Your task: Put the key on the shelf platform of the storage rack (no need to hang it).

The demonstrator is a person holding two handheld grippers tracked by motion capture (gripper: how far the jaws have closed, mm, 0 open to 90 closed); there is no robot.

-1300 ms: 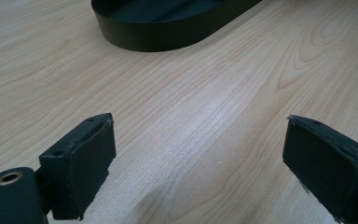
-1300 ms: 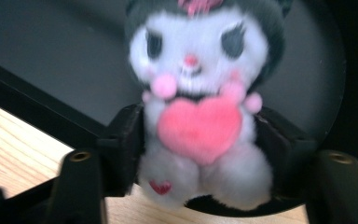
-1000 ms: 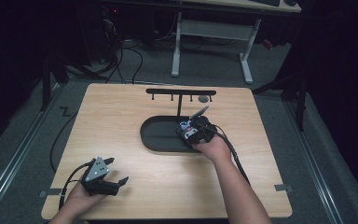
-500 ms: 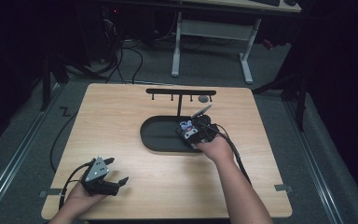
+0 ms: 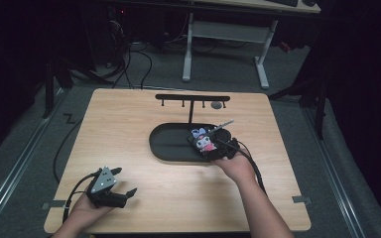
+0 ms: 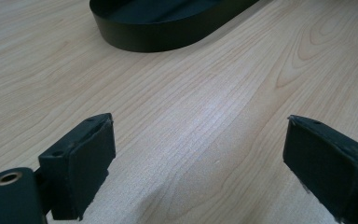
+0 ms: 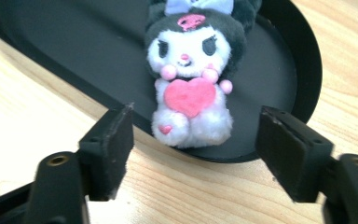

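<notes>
A small black-and-white plush toy with a pink heart on its front lies in the right end of a black oval tray. My right gripper is open, one jaw on each side of the toy's feet, and neither pad touches it. Its jaws have just been opening, and the toy lies loose just ahead of them. From above, the plush toy sits just beyond the right gripper at the tray's right end. My left gripper rests open over bare wood near the front left corner.
A black T-shaped rack with hooks stands behind the tray, with a small grey object by its right end. A thin metal piece sticks out beyond the toy. In the left gripper view the tray lies ahead of the left gripper.
My right hand has drawn back a little toward the near right, and the plush toy now shows lying free in the tray. The left hand has not moved.
</notes>
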